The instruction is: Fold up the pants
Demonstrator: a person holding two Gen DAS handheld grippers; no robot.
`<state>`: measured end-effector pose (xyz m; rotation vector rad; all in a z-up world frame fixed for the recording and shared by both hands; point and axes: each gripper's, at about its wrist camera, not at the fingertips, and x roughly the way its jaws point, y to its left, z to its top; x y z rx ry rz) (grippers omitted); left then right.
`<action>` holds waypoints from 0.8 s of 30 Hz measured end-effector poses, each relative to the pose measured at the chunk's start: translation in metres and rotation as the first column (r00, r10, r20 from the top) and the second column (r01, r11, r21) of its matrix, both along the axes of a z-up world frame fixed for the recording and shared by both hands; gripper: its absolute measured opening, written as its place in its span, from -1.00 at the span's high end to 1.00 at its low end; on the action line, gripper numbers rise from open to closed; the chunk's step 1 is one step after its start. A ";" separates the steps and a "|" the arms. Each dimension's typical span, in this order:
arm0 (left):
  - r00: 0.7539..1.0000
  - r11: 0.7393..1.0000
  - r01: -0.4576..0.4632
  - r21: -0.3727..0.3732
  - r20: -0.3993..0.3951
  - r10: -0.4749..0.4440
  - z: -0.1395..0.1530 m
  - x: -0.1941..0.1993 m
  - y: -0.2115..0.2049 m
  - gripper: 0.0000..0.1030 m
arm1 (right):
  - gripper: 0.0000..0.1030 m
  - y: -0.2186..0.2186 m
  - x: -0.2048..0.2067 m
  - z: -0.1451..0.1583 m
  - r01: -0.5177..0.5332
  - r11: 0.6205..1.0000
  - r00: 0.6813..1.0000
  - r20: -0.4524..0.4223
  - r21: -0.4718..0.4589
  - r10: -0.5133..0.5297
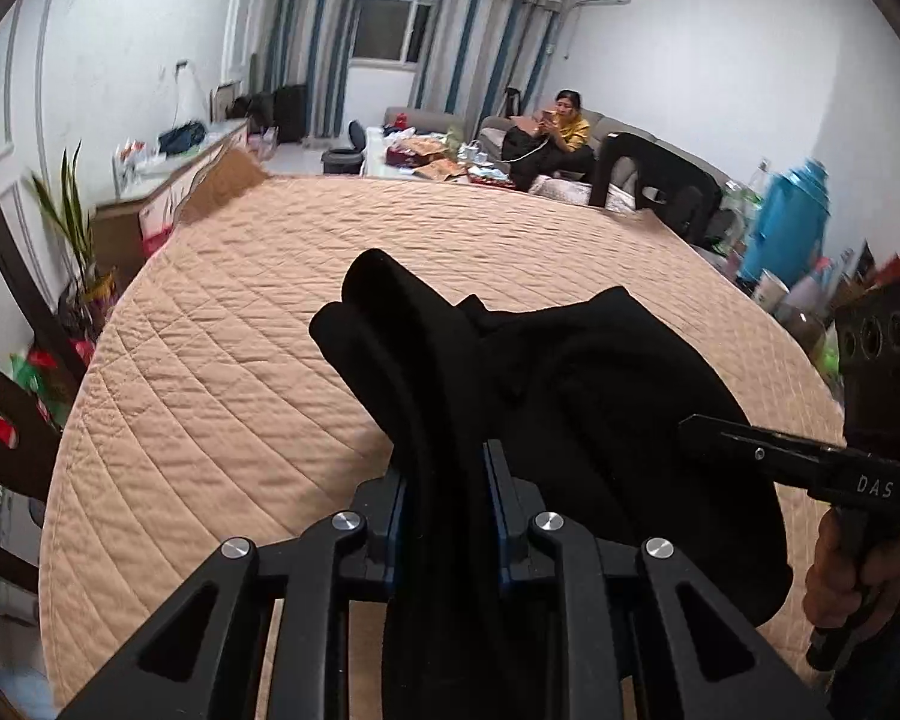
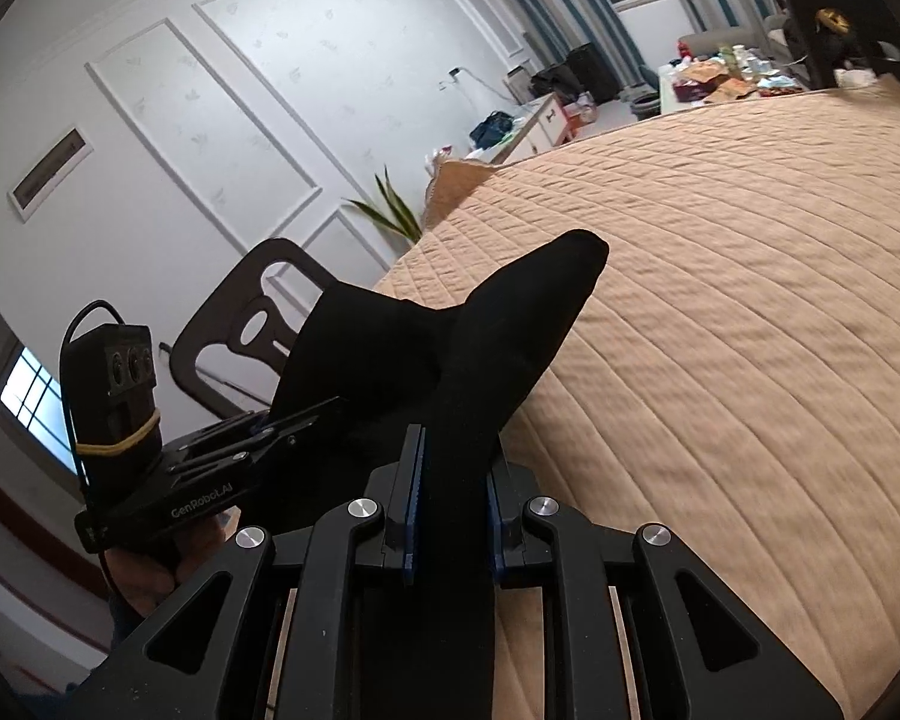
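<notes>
Pants [image 1: 570, 396] of black cloth hang bunched between your two grippers, above the near edge of the table with the beige quilted cover [image 1: 270, 324]. Your left gripper [image 1: 444, 480] has its jaws closed on a thick fold of the cloth. Your right gripper [image 2: 453, 468] also has its jaws pressed on a fold, with a pointed end sticking up toward the far side.

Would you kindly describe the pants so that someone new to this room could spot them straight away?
Start from the big round table under the tan quilted cover that fills the middle of the room. At its near edge, the pants are the bunched black cloth pinched in both the left claw and the right claw. Nothing else on the cover is dark or held.
</notes>
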<state>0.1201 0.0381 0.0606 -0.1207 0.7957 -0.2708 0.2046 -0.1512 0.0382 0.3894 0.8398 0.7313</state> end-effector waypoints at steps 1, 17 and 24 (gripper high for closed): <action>1.000 1.000 0.003 -0.005 -0.007 -0.003 -0.002 0.007 0.005 0.53 | 0.67 0.003 0.006 -0.002 -0.003 1.000 1.000 -0.006 0.002 0.003; 0.997 0.998 -0.068 -0.019 0.029 0.068 -0.018 -0.015 0.041 0.18 | 0.51 -0.007 0.001 -0.013 0.052 0.982 0.998 0.044 -0.180 -0.045; 1.000 0.999 0.020 0.047 0.003 -0.020 -0.034 -0.050 0.015 0.20 | 0.52 0.028 -0.040 -0.028 -0.087 0.934 0.987 0.098 -0.347 0.128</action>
